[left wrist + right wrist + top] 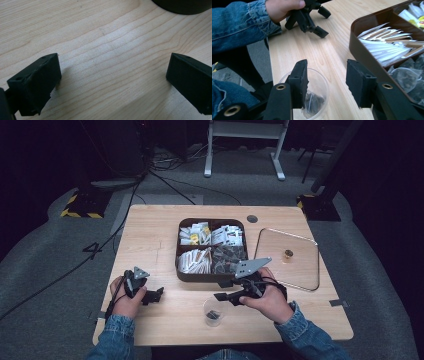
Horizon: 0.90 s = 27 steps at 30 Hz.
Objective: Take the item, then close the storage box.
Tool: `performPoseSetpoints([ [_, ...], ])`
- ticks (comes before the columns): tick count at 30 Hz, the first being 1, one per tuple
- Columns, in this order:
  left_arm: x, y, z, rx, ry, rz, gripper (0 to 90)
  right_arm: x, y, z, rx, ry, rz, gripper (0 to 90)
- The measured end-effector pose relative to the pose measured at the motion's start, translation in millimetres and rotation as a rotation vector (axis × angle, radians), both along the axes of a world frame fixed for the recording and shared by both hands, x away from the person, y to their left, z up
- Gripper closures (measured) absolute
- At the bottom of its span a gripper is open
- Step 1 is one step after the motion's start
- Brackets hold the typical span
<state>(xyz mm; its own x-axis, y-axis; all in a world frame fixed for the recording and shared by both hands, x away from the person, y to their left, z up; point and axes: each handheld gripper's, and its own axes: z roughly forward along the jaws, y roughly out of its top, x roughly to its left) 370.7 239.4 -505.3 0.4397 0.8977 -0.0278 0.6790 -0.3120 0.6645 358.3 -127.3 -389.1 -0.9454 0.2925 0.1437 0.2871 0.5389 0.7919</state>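
Observation:
A clear plastic cup (214, 312) stands near the table's front edge with a dark tea bag (313, 102) in it. My right gripper (226, 297) hovers open just above and behind the cup (312, 87), nothing between its fingers (298, 81). A brown four-part box (211, 249) behind it holds white packets (384, 41) and dark sachets (409, 77). My left gripper (155, 295) rests open low over bare wood at the front left, its fingers (37, 82) wide apart and empty; the right gripper view shows that left gripper (312, 21) farther off.
A clear lid (289, 259) with a brass knob (288, 254) lies on the table right of the box. A dark round grommet (252, 219) sits at the table's back edge. Cables and a white stand (245, 145) are on the floor beyond.

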Motion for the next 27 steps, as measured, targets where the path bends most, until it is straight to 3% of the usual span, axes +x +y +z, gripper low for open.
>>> performPoseSetpoints([
  [10,-0.4,0.5,0.2,0.002,0.003,-0.006,0.2,9.7,-10.4,7.5,0.036,-0.027,-0.051,53.5],
  [15,-0.4,0.8,0.2,0.003,0.002,0.005,0.2,25.9,-31.5,8.3,0.058,-0.041,-0.150,53.4],
  [26,-0.3,0.8,0.2,0.003,0.001,0.006,0.2,43.7,-56.9,15.6,0.074,-0.094,-0.278,51.2],
  [27,-0.4,0.7,0.2,0.003,0.001,0.006,0.1,49.9,-64.7,16.0,0.077,-0.099,-0.314,50.8],
])
